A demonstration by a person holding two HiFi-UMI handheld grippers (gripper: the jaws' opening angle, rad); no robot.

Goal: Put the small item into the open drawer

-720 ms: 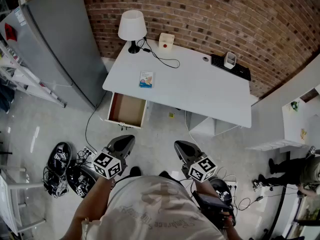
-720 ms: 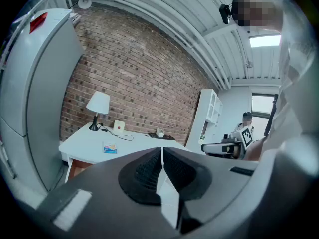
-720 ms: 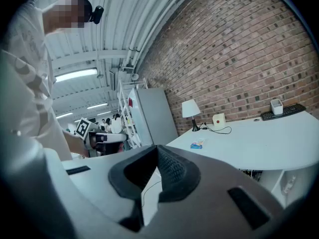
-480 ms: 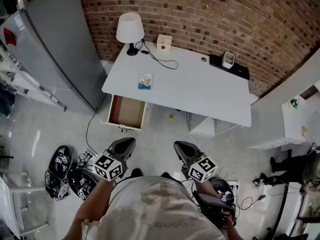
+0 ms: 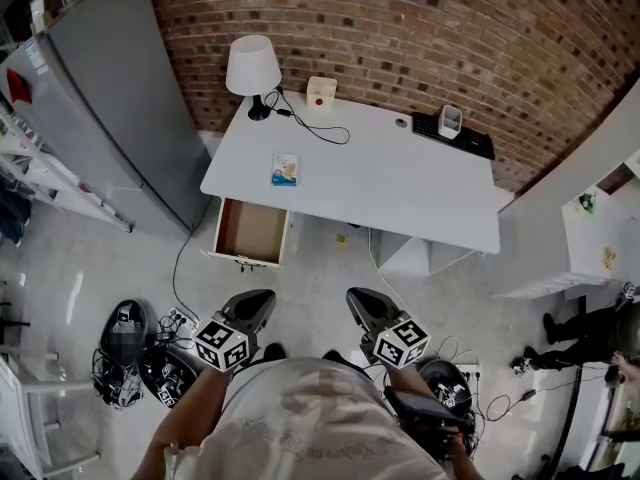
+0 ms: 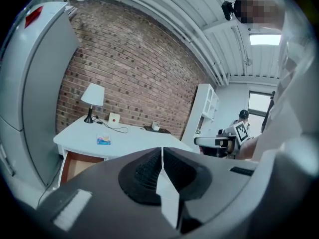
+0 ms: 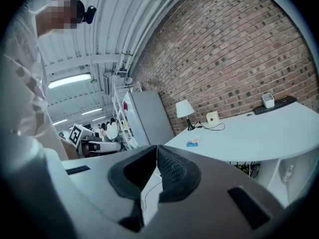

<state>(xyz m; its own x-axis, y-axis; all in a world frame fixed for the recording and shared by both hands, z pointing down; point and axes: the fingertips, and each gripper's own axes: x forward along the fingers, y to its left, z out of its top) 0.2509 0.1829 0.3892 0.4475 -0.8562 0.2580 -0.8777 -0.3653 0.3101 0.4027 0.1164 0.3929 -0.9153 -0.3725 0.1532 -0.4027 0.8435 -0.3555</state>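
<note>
The small item, a blue-and-white packet, lies flat on the white desk near its left end; both gripper views show the packet too. Below that end the brown open drawer stands pulled out with nothing in it. My left gripper and right gripper hang side by side over the floor, well short of the desk. Both are shut with nothing between their pads.
On the desk stand a white lamp, a small white box with a red dot, a keyboard and a cup. A grey cabinet stands left. Cables and bags lie on the floor left.
The head view has shifted a little, so the desk sits slightly higher in frame. Both grippers remain shut in front of the person's body.
</note>
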